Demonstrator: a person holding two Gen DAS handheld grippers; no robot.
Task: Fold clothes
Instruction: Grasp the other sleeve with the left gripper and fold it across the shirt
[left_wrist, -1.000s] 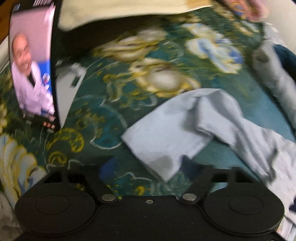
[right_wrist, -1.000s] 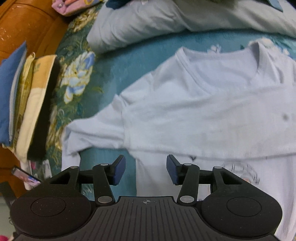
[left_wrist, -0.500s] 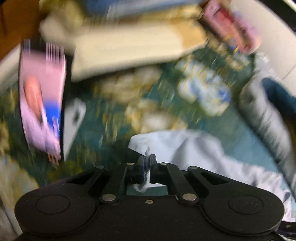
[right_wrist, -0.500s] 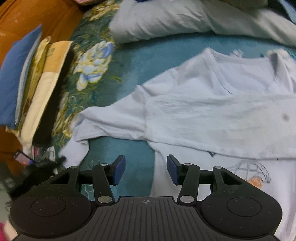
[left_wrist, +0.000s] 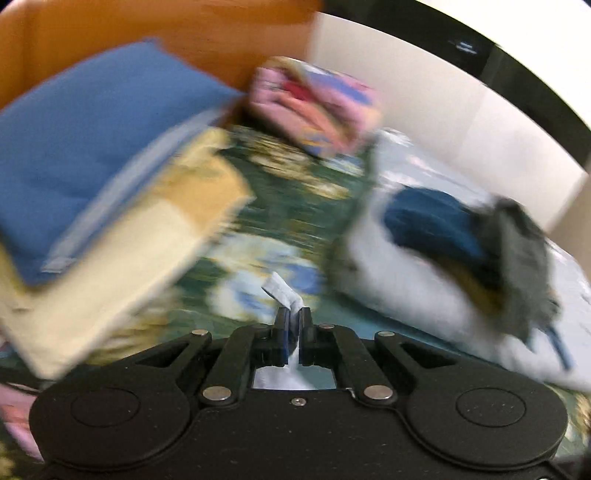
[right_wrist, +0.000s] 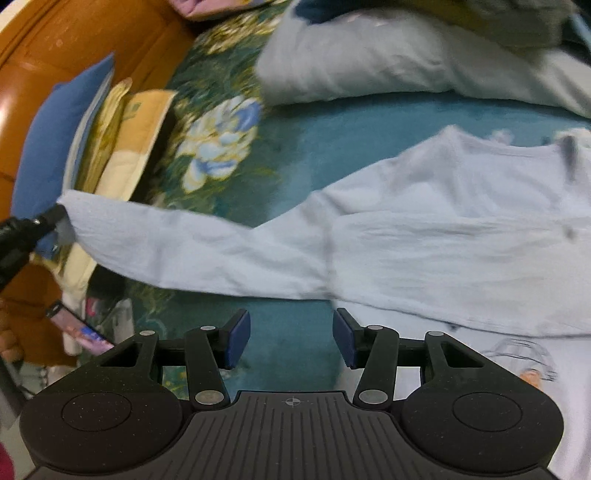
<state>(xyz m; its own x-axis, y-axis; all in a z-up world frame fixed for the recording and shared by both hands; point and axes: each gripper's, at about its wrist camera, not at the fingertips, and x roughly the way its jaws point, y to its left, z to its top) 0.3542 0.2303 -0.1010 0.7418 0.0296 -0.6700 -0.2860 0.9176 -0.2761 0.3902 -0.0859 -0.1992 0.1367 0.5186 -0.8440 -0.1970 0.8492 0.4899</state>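
A pale blue long-sleeved shirt (right_wrist: 461, 236) lies on the teal floral bedspread (right_wrist: 332, 122), a small car print near its lower right. Its left sleeve (right_wrist: 177, 240) is pulled out straight to the left. My left gripper (left_wrist: 293, 314) is shut on the sleeve cuff (left_wrist: 282, 290), held above the bed; it shows at the left edge of the right wrist view (right_wrist: 40, 223). My right gripper (right_wrist: 291, 341) is open and empty, low over the bedspread just below the sleeve and armpit.
A blue cushion (left_wrist: 85, 133) and yellow folded bedding (left_wrist: 122, 251) are stacked at the wooden headboard (right_wrist: 74, 48). A grey-white heap of clothes (left_wrist: 424, 258) lies at the back. A pink patterned bundle (left_wrist: 314, 107) sits by the headboard. A phone (right_wrist: 79, 330) lies at the left.
My left gripper shut on the sleeve cuff and lifted it out to the left, stretching the sleeve straight. The right gripper stayed open, shifting slightly left.
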